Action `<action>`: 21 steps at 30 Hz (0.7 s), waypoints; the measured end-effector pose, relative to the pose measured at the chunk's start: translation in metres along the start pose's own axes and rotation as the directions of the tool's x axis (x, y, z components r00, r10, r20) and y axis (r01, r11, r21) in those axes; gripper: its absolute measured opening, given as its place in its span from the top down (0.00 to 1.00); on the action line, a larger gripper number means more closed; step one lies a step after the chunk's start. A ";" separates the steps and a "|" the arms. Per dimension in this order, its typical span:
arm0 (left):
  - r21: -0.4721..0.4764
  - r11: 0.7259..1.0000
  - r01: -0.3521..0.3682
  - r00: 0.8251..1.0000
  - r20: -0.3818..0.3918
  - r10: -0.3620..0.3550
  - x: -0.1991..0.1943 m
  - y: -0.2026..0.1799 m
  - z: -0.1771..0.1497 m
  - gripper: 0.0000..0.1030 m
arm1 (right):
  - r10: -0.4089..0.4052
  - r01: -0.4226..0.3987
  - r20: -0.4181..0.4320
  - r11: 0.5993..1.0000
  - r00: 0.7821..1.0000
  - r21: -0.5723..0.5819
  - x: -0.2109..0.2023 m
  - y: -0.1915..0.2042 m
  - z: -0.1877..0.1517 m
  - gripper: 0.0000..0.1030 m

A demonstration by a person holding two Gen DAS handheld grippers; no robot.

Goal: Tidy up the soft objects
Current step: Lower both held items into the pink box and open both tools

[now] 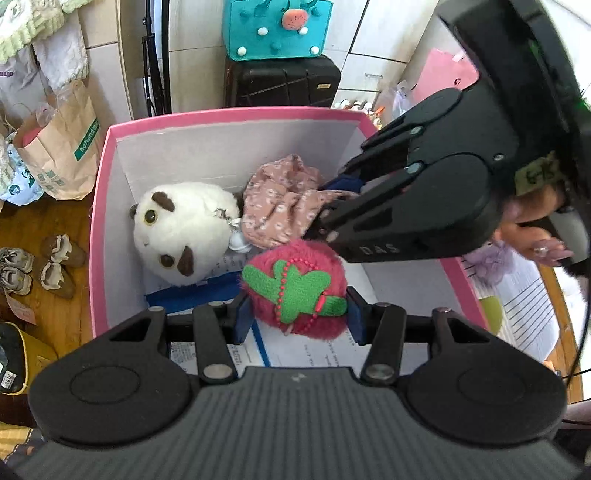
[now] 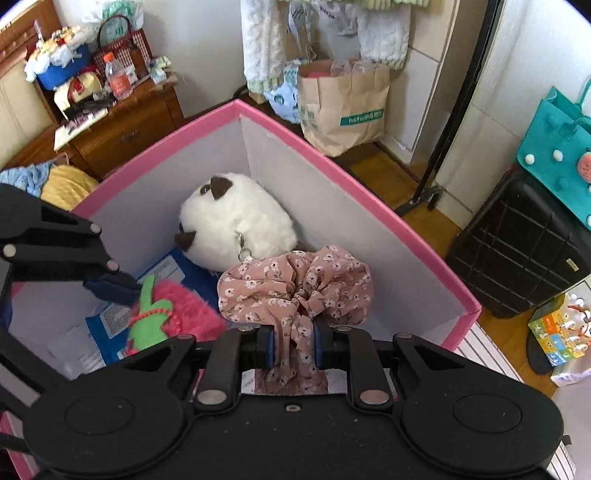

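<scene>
A pink-rimmed box (image 1: 236,112) with grey inner walls holds a white plush cat head (image 1: 181,232). My left gripper (image 1: 297,314) is shut on a red furry strawberry plush (image 1: 295,288) with a green leaf and bead chain, inside the box. My right gripper (image 2: 293,345) is shut on a pink floral scrunchie (image 2: 295,288), held over the box beside the plush cat (image 2: 236,221). In the left wrist view the right gripper (image 1: 334,206) reaches in from the right, holding the scrunchie (image 1: 284,199). The strawberry (image 2: 173,314) shows in the right wrist view too.
Papers and a blue sheet (image 1: 192,295) lie on the box floor. A brown paper bag (image 2: 343,107), a black suitcase (image 2: 517,240) with a teal bag (image 1: 277,27) on it, shoes (image 1: 55,266) and a wooden cabinet (image 2: 122,129) surround the box.
</scene>
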State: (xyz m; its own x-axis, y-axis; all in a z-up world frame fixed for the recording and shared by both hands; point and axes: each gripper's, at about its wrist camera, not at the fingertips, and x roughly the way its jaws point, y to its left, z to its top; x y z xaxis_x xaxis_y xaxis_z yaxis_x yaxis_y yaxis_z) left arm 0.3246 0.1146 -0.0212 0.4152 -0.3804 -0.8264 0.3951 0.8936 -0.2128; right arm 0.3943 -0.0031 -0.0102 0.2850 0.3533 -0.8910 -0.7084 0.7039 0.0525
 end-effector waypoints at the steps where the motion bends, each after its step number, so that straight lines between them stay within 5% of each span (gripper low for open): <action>1: -0.002 1.000 -0.004 1.000 -0.006 0.004 0.002 0.002 0.000 0.52 | -0.019 0.018 -0.019 1.000 1.000 -0.023 0.001 0.004 0.000 0.78; 6: -0.033 0.999 -0.002 1.000 -0.027 0.001 0.009 0.008 0.005 0.52 | -0.117 0.106 -0.093 0.988 0.989 -0.116 0.008 0.019 0.002 0.71; 11: -0.093 0.996 0.006 1.000 -0.005 -0.007 0.006 0.019 0.006 0.52 | -0.148 0.143 -0.040 0.984 0.988 -0.109 -0.008 0.024 0.001 0.53; 21: -0.095 0.995 0.035 0.996 -0.072 -0.042 0.031 0.006 0.016 0.53 | -0.146 0.154 0.119 0.986 0.982 -0.066 -0.054 0.023 -0.030 0.62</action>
State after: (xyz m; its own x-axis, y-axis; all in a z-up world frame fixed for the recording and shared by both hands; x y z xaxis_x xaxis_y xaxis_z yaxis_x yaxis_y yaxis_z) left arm 0.3531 0.1039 -0.0399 0.3377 -0.3995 -0.8523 0.3300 0.8982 -0.2903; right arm 0.3431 -0.0249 0.0258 0.4599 0.3175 -0.8293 -0.6971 0.7076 -0.1157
